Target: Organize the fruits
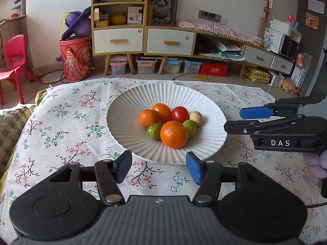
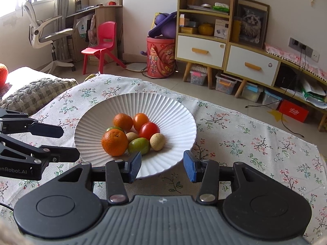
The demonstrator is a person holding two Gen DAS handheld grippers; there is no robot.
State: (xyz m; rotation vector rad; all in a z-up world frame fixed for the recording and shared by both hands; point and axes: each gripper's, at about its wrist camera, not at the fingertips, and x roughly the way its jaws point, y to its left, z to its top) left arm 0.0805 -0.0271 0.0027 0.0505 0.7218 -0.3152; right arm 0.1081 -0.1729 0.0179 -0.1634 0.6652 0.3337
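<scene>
A white ribbed plate (image 1: pixel 130 110) (image 2: pixel 173 110) sits on the floral tablecloth and holds several fruits in a cluster: a big orange (image 1: pixel 174 134) (image 2: pixel 114 142), smaller oranges (image 1: pixel 148 118), a red tomato (image 1: pixel 179 114) (image 2: pixel 149 130), green limes (image 1: pixel 154 131) (image 2: pixel 139 145) and a beige round fruit (image 1: pixel 196 118) (image 2: pixel 157 141). My left gripper (image 1: pixel 158 168) is open and empty just before the plate's near rim. My right gripper (image 2: pixel 162 166) is open and empty at the plate's near rim; it also shows in the left wrist view (image 1: pixel 241 120), right of the plate.
The floral tablecloth (image 1: pixel 61 122) (image 2: pixel 255 143) covers the table. A knitted cushion (image 2: pixel 38 91) lies at the left. Beyond the table's far edge are a red bin (image 1: pixel 75 59), a red chair (image 2: pixel 102 45) and a cabinet (image 1: pixel 143 30).
</scene>
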